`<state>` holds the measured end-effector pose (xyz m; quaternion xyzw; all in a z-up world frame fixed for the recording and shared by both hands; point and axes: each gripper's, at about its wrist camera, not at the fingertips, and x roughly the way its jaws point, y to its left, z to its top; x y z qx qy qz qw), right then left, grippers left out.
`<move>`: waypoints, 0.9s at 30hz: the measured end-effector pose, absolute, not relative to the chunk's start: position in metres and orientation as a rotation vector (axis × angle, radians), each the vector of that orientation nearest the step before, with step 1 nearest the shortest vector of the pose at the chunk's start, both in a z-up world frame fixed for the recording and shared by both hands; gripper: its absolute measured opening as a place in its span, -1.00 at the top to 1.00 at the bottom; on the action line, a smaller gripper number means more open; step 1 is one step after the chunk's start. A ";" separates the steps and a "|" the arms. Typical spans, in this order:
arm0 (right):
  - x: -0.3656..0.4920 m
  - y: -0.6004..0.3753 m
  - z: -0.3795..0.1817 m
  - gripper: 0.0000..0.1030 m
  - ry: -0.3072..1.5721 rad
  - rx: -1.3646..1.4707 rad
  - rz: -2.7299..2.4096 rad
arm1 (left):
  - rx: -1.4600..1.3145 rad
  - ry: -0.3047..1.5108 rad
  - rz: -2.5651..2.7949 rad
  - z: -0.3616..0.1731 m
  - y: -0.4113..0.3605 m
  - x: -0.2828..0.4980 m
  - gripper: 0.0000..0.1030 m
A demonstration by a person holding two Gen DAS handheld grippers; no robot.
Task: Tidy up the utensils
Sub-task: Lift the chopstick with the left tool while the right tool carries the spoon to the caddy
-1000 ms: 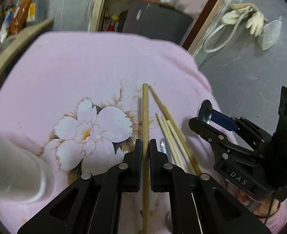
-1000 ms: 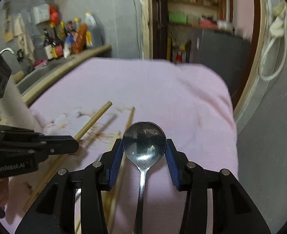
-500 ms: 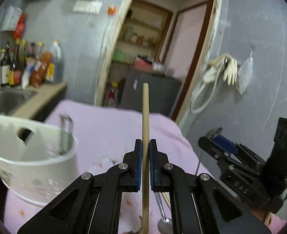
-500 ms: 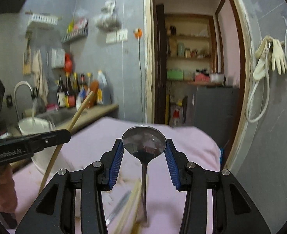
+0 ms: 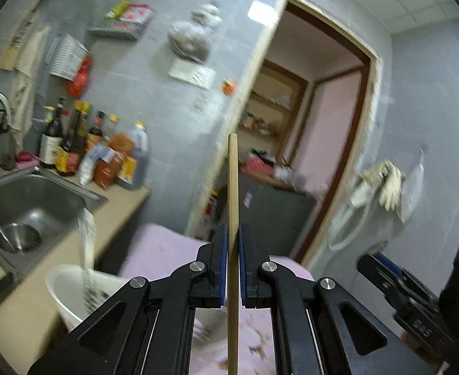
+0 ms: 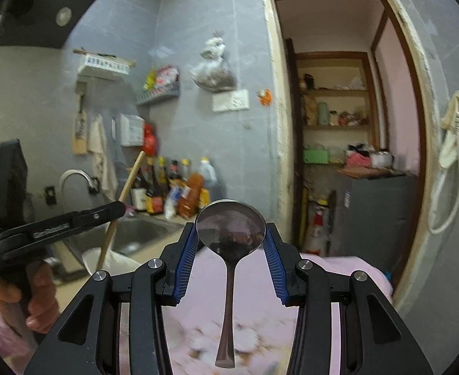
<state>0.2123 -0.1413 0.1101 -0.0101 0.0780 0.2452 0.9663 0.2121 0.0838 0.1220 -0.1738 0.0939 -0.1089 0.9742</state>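
Dim, flat indoor light. Left view was motion-smeared, worst at the bottles (image 5: 89, 153). Heavy fisheye bending and dark corners.

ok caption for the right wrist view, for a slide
Right tool grips a metal spoon by its bowl, handle hanging over the pink cloth.
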 end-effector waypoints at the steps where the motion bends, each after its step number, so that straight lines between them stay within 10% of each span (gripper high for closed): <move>1: 0.213 -0.133 0.114 0.21 0.144 -0.017 0.512 | -0.360 0.174 -0.201 0.126 0.095 0.213 0.91; 27: 0.259 -0.030 0.074 0.21 0.099 0.001 0.608 | -0.391 0.028 0.157 0.089 0.187 0.253 0.91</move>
